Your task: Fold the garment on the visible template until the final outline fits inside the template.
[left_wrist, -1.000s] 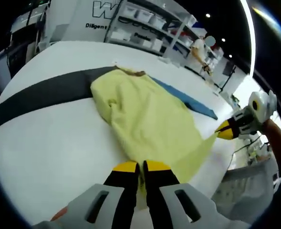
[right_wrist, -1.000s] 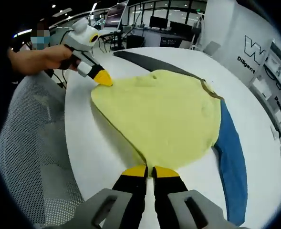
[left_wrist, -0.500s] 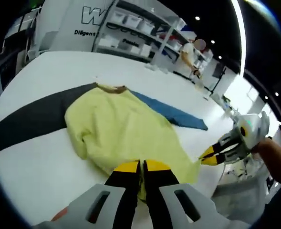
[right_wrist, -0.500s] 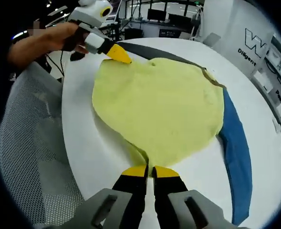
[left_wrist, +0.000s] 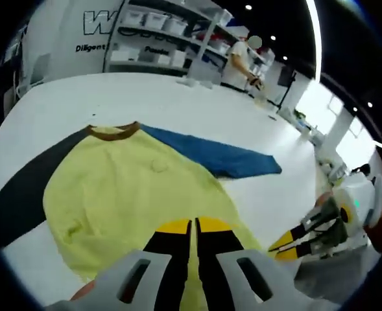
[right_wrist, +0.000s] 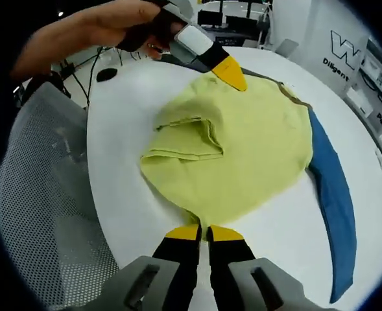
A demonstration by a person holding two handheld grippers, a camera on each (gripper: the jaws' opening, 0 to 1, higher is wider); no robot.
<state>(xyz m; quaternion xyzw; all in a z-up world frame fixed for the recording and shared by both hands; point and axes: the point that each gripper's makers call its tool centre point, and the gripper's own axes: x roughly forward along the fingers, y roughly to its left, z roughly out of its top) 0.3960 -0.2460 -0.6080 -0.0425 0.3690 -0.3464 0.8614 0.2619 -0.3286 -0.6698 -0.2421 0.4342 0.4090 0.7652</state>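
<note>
A yellow garment (right_wrist: 255, 149) with a brown collar (left_wrist: 113, 133), a blue sleeve (right_wrist: 333, 194) and a black sleeve (left_wrist: 22, 188) lies on the white round table (right_wrist: 116, 123). My right gripper (right_wrist: 203, 232) is shut on the garment's near hem. Held by a hand, my left gripper (right_wrist: 233, 78) hovers over the garment near the collar, shut on a lifted yellow edge. A doubled-over fold (right_wrist: 184, 139) lies beneath it. In the left gripper view my left gripper (left_wrist: 192, 227) pinches yellow cloth, and the right gripper (left_wrist: 285, 245) stands low at the right.
A grey mesh chair (right_wrist: 41, 214) stands against the table's edge beside my right gripper. White table surface (left_wrist: 178, 97) stretches beyond the collar. Shelves with boxes (left_wrist: 158, 35) and a person (left_wrist: 242, 58) are far behind.
My left gripper has carried its yellow edge from the table's rim across the garment toward the collar, leaving a fold. The right gripper has kept its hold on the hem.
</note>
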